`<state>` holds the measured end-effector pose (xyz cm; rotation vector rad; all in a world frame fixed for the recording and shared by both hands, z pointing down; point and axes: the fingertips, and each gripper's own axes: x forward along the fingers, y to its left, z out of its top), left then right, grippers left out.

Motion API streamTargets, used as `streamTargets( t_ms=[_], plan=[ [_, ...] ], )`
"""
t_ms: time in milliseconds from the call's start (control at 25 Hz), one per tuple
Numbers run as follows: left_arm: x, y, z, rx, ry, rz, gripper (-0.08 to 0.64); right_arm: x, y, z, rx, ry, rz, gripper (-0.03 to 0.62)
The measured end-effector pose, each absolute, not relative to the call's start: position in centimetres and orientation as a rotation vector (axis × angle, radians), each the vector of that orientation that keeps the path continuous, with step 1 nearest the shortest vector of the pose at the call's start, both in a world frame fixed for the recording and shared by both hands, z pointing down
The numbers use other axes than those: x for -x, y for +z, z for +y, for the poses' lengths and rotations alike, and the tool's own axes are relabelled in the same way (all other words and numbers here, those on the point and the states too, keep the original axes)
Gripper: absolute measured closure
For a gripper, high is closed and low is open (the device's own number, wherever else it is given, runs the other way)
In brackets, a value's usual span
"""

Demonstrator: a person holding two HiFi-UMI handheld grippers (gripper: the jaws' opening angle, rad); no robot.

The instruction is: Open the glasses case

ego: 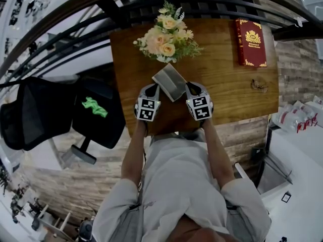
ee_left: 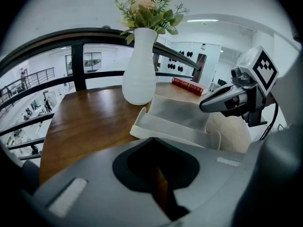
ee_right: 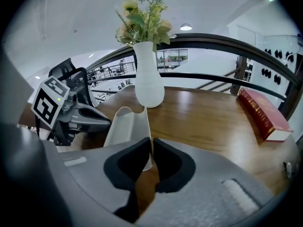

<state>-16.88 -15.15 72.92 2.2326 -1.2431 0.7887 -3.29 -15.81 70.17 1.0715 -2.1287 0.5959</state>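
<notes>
**A:** ok, where's the pale grey hard-shell glasses case (ego: 170, 82) sitting right now?

**B:** By the near edge of the brown wooden table (ego: 227, 89), a bit left of the middle, right in front of the person. It's open: one half lies low and the other is tilted up from it.

**A:** and the grippers?

**B:** One on each side of it. The right gripper (ee_right: 151, 143) has its jaws almost together, pinching a thin wall of the case between the pads. The left gripper (ee_left: 154, 143) is narrow too. Its tips meet at the case's near rim, so it looks clamped there.

**A:** anything else on there?

**B:** A white ceramic vase (ee_left: 139, 72) of peach and cream flowers (ego: 166, 34) stands just behind the case, toward the far edge. There's also a red hardcover book (ego: 251, 42) with gold print in the far right corner, well apart from the rest.
</notes>
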Motion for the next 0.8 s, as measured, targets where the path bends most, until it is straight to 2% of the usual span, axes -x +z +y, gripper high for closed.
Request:
streamTargets(
  t_ms=[800],
  plan=[
    [17.5, 71.8, -14.8, -2.257, 0.781, -1.251, 0.540, 2.9, 67.2, -15.3, -1.147, 0.557, -2.172, 0.552]
  ],
)
